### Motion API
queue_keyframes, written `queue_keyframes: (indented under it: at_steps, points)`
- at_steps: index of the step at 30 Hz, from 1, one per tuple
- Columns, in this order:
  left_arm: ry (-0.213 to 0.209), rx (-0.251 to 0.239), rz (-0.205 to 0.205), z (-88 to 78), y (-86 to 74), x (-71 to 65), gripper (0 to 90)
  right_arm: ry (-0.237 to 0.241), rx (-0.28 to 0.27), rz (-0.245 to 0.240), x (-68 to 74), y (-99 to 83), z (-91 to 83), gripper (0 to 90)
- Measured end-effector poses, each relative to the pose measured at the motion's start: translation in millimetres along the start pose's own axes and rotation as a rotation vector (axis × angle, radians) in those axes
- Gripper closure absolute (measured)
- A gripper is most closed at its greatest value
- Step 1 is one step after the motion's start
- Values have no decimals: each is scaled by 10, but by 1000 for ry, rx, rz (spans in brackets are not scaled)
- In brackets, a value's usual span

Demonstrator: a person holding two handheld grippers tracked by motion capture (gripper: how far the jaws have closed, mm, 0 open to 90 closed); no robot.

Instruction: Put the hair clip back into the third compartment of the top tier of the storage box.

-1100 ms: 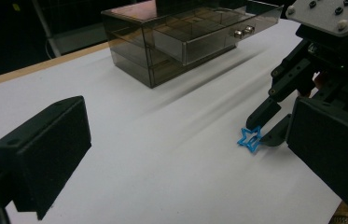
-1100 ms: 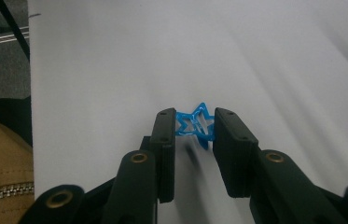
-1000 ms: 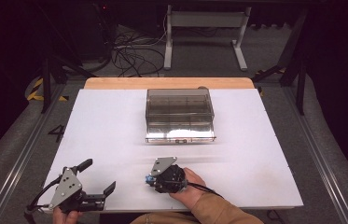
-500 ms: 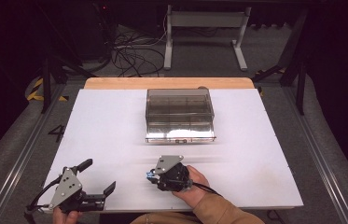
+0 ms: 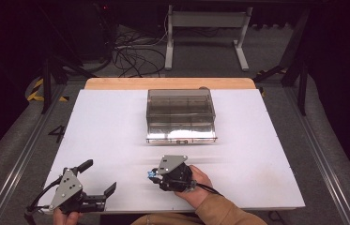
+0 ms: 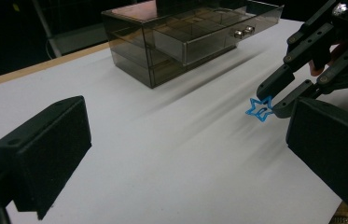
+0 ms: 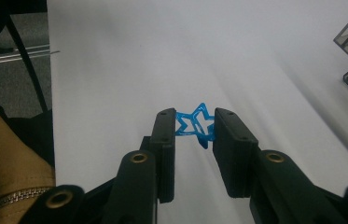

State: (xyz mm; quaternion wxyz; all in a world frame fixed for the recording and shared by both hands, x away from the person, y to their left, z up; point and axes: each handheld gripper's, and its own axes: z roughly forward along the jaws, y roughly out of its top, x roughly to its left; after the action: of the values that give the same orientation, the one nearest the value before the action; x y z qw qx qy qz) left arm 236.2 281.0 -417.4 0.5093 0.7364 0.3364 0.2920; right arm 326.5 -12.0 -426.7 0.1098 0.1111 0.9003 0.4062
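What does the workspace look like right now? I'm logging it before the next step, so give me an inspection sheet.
Surface: white table top, wooden strip along the far edge.
Job's things: blue star outline; smoky clear drawer box, one drawer pulled out.
Clutter: nothing seen.
Grippers: right claw shut on the star; left claw open, holding nothing, near the front edge.
Cables: one trails from each claw; a tangle lies on the floor beyond the table.
Surroundings: dark room, grey floor, a metal stand behind the table.
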Motion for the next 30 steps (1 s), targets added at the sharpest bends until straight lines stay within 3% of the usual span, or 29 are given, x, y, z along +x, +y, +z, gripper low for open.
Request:
queue_keyframes:
  at_steps: [8, 30]
  points:
    - [0, 3, -1, 3, 0, 0, 7, -30, 6, -28, -35, 41, -81, 704]
    - [0, 7, 5, 4, 2, 3, 8, -97, -21, 21, -315, 117, -469, 704]
